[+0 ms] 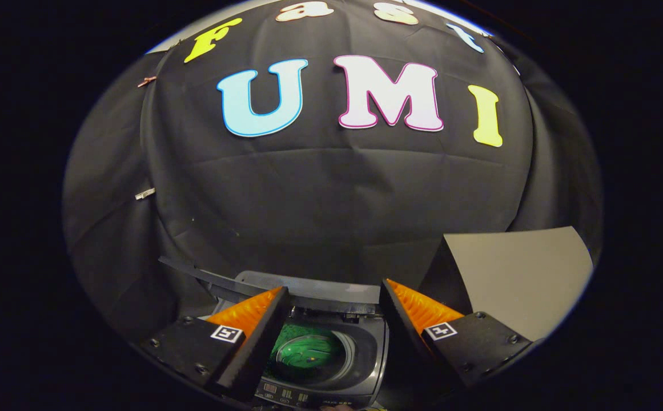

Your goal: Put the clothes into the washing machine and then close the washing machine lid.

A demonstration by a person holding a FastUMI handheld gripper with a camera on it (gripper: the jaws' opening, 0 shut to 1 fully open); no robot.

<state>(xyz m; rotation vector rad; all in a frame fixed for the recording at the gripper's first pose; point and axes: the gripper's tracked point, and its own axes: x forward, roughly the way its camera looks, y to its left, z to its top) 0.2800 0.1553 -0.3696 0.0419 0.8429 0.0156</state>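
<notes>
A small grey top-loading washing machine [365, 365] stands below and between my fingers. Its round drum holds a green garment [307, 353]. The lid [308, 288] is raised at the back, just beyond the fingertips, and looks folded up. My gripper [334, 294] hovers above the machine, open, with nothing between its fingers. The control panel [285, 395] runs along the machine's near edge.
Black booth cloth hangs close behind the machine. A pale grey board [528, 279] lies to the right of the machine, beyond the right finger. Two small clips [145, 194] are pinned to the cloth on the left.
</notes>
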